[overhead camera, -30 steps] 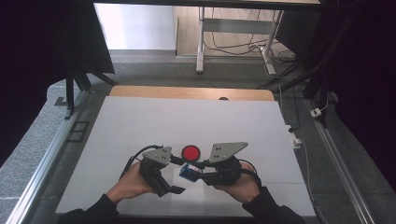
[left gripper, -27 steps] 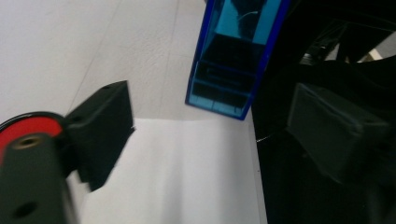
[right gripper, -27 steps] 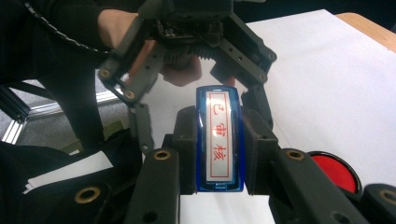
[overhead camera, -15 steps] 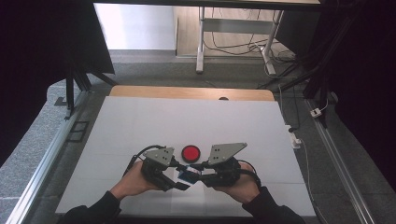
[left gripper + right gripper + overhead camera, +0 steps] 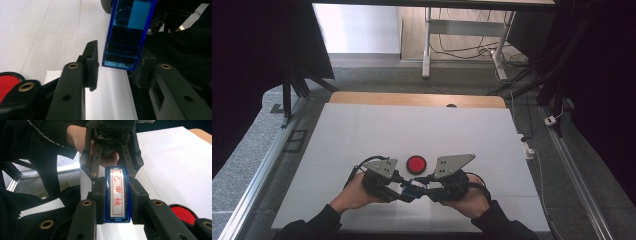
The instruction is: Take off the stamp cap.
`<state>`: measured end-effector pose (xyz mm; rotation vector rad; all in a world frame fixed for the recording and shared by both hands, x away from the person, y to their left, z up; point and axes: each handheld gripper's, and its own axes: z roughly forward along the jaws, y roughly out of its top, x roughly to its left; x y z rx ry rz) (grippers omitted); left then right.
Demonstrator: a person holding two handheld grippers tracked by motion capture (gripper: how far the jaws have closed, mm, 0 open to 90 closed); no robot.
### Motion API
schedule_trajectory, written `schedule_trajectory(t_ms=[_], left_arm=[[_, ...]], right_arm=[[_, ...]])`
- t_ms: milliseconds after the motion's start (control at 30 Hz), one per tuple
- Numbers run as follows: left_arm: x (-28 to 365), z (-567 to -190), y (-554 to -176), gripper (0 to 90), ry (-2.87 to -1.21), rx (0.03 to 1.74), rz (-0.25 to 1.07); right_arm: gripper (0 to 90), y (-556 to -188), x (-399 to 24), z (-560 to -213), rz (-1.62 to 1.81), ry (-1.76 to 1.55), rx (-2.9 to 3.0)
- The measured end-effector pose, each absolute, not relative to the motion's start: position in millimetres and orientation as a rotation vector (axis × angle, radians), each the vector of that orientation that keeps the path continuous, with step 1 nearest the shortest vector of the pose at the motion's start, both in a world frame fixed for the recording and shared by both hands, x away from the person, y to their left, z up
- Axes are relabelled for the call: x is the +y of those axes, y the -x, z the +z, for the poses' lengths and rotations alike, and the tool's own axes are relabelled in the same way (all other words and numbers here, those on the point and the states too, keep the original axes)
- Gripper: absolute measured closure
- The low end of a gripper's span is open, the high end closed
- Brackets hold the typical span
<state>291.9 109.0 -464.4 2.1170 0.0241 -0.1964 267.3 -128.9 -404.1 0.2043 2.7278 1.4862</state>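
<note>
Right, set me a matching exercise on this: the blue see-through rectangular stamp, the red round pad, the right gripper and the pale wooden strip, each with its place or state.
Things:
1. blue see-through rectangular stamp
2. red round pad
3. right gripper
4. pale wooden strip

Places or states:
A. along the table's far edge
B. lying free on the white table top
C. shut on the stamp's long sides
D. held off the table, red characters facing up

Pairs: 1-D, 2-B, 3-C, 4-A
</note>
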Motion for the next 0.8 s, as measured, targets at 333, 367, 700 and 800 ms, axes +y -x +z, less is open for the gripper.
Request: schedule_trajectory(t_ms=[333, 367, 700, 800], left_arm=[[110.6, -465.7, -291.7, 67.4, -2.091, -0.009, -0.202], [110.6, -465.7, -291.7, 67.5, -2.091, -0.009, -0.202], [113.0, -467.1, -292.1, 68.3, -2.054, -0.026, -0.194], [113.4, -467.0, -292.2, 68.4, -2.053, -0.026, -0.197]], right_arm=[[71.4, -266.4, -128.9, -403.6, 1.490, -0.194, 2.727], [71.4, -266.4, -128.9, -403.6, 1.490, -0.194, 2.727], [71.4, -265.6, -129.1, -403.1, 1.514, -0.198, 2.714], [71.4, -265.5, -129.1, -403.1, 1.518, -0.197, 2.712]])
